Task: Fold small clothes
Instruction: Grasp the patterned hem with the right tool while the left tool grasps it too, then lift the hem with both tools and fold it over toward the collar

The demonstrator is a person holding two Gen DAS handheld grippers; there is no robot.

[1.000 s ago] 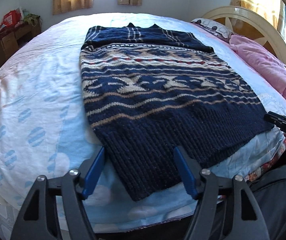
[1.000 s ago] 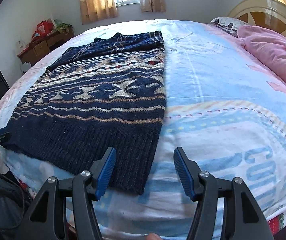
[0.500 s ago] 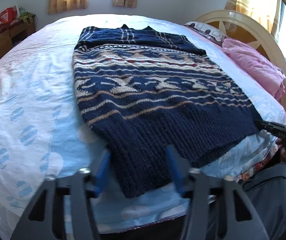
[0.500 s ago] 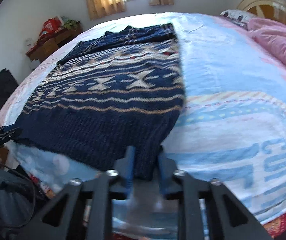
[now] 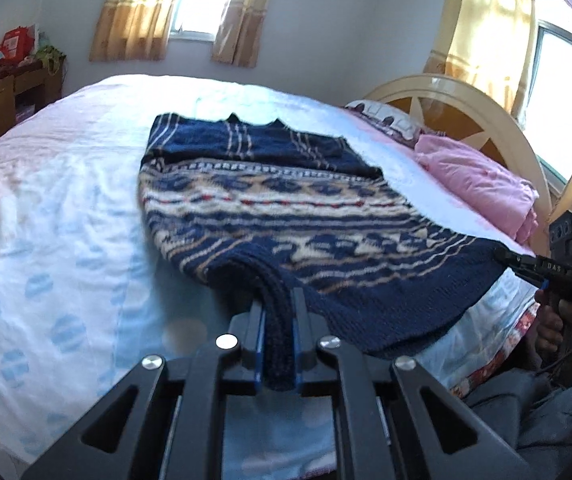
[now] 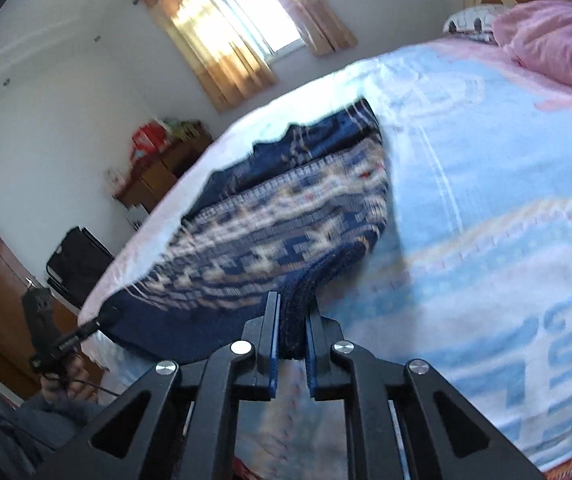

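A navy, cream and tan patterned knit sweater lies on the bed, its far part folded over. My left gripper is shut on the near left corner of its ribbed hem and holds it lifted off the sheet. My right gripper is shut on the near right corner of the sweater, also lifted. Each gripper shows in the other's view: the right gripper at the far hem corner, the left gripper at the left.
The bed has a pale blue and pink printed sheet. A folded pink quilt and a cream headboard are at the right. A wooden desk stands at the back left. A dark chair is beside the bed.
Both grippers moved onto the near hem corners, shut on them and lifted them. The near edge of the sweater has come up off the sheet.
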